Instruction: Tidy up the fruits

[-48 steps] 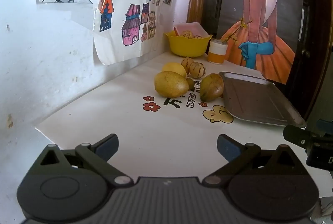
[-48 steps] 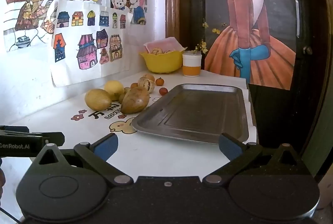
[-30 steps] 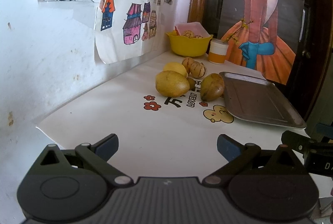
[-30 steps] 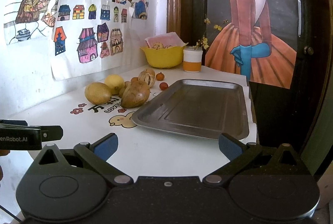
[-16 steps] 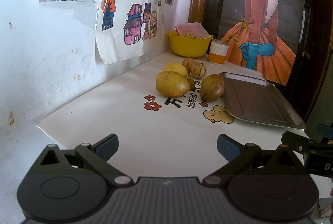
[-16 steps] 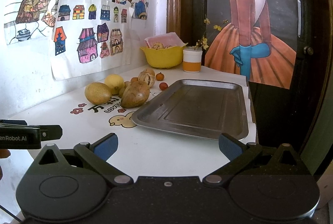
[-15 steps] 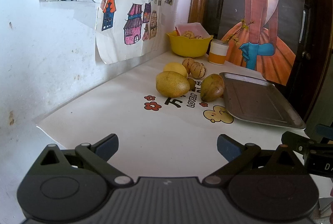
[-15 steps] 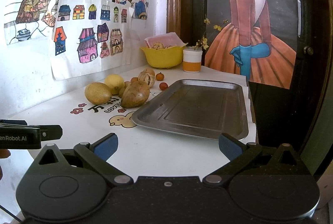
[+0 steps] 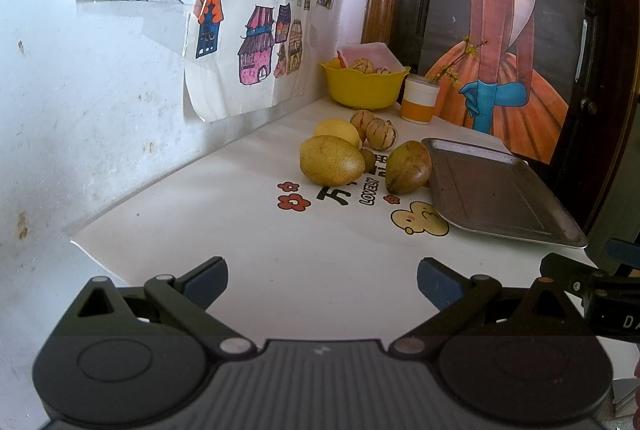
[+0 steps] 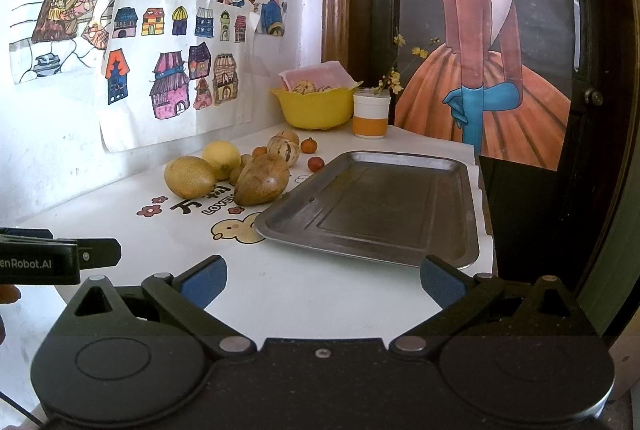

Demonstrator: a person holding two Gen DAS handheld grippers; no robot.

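Observation:
A cluster of fruit lies on the white table: a yellow-green mango (image 9: 330,160) (image 10: 189,177), a yellow lemon (image 9: 337,131) (image 10: 221,153), a brown-green mango (image 9: 408,166) (image 10: 261,179), striped melons (image 9: 381,133) (image 10: 284,149) and small orange fruits (image 10: 309,145). An empty metal tray (image 9: 496,190) (image 10: 372,206) sits just right of them. My left gripper (image 9: 322,284) hovers open over the table's near edge, well short of the fruit. My right gripper (image 10: 323,284) is open too, in front of the tray's near rim, with nothing between its fingers.
A yellow bowl (image 9: 365,86) (image 10: 315,108) with more fruit and a white-orange cup (image 9: 418,103) (image 10: 370,115) stand at the back corner. Drawings cover the left wall (image 9: 80,90); a dark door with a poster (image 10: 492,42) closes the back right.
Both views have drifted only slightly; the fruit, tray and both open grippers stand as before.

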